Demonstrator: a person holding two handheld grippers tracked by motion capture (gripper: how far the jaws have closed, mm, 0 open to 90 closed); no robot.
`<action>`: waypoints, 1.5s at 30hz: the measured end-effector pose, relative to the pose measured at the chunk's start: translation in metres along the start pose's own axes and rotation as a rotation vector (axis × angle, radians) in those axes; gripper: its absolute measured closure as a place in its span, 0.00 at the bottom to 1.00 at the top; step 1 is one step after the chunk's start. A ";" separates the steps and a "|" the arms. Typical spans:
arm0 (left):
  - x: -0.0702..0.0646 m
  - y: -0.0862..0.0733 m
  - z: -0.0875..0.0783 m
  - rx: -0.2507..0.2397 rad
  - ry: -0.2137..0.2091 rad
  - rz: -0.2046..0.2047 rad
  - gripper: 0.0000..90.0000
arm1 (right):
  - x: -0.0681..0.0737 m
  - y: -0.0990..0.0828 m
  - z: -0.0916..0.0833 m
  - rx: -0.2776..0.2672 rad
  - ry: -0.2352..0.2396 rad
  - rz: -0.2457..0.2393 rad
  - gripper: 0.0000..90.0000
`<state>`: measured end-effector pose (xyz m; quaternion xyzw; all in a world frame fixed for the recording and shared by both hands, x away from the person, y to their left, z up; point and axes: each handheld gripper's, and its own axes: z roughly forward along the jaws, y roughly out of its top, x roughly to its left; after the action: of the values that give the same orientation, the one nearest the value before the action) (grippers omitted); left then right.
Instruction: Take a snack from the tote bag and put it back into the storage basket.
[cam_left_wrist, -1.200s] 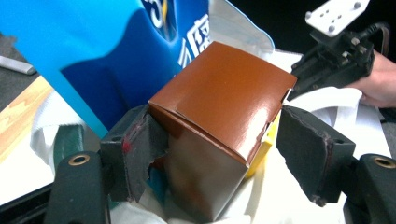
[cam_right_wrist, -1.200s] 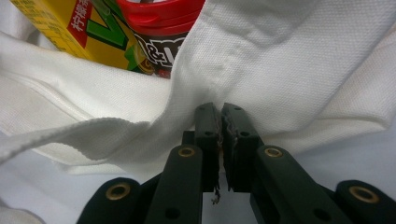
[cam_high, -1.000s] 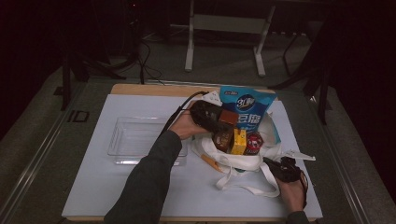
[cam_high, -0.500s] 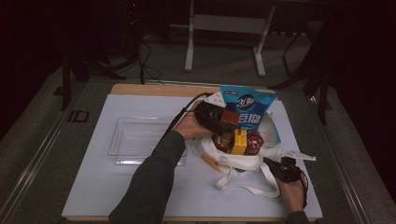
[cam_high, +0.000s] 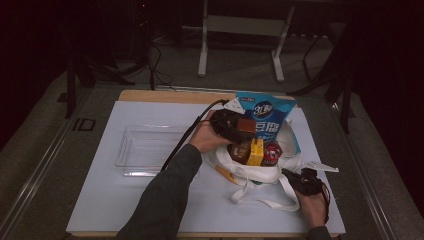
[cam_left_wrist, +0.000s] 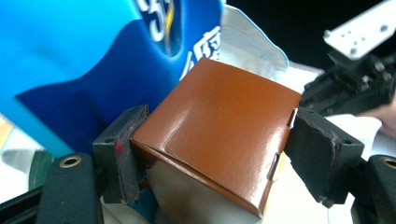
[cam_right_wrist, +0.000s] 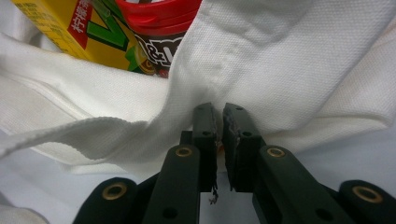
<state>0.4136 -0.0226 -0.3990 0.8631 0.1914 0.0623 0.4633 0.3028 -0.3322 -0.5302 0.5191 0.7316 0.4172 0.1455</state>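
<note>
while my left claw (cam_left_wrist: 210, 158) grips a glossy brown carton (cam_left_wrist: 219, 140) — pads pressed flat against two opposite sides, its jaws having just eased slightly inward — the box hangs over the mouth of the white canvas bag (cam_high: 260, 172), close against a slick blue pouch (cam_high: 265, 120). my right claw (cam_right_wrist: 219, 123) is pinched tight on the bag's coarse woven cloth near a strap. inside the bag i see a yellow drink box (cam_right_wrist: 79, 28) and a red-lidded candy tub (cam_right_wrist: 159, 18). a clear plastic tray (cam_high: 145, 150) sits on the white tabletop (cam_high: 100, 200).
</note>
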 end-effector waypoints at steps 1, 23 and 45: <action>-0.002 0.001 0.001 -0.002 0.015 -0.019 0.29 | 0.000 0.000 0.000 0.001 0.000 0.000 0.92; -0.004 -0.003 -0.006 0.011 -0.088 0.188 0.38 | -0.001 0.000 0.000 -0.002 0.004 0.001 0.92; -0.001 -0.015 0.013 -0.036 -0.141 0.128 0.37 | -0.002 -0.001 0.000 -0.003 0.013 0.011 0.91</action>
<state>0.4121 -0.0257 -0.4189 0.8674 0.1014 0.0345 0.4860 0.3033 -0.3339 -0.5316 0.5203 0.7291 0.4223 0.1392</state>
